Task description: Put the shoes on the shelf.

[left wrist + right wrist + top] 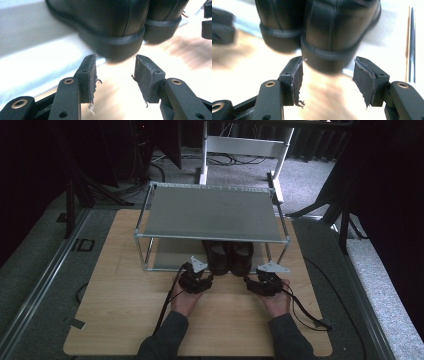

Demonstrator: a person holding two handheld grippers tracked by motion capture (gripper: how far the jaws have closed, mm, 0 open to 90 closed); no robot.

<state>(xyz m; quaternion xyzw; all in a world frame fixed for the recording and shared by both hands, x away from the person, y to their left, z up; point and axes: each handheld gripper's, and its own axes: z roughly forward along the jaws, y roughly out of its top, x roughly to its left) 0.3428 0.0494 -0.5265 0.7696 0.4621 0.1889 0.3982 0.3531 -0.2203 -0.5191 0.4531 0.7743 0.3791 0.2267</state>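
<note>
left gripper (115,70) and right gripper (328,72): jaws spread, nothing between the pads. pair of black shoes (230,257) sits on the rack's lower shelf (170,254), heels just ahead of the fingertips. advise centring each heel between the pads before closing.

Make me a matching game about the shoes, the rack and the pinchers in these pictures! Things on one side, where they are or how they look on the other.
Things:
1. black shoes
2. top shelf
3. left gripper
4. table

Descriptions:
A. light wood
B. jaws open, just short of a shoe heel
C. bare grey sheet
D. side by side on the rack's bottom shelf

Pairs: 1-D, 2-C, 3-B, 4-A
</note>
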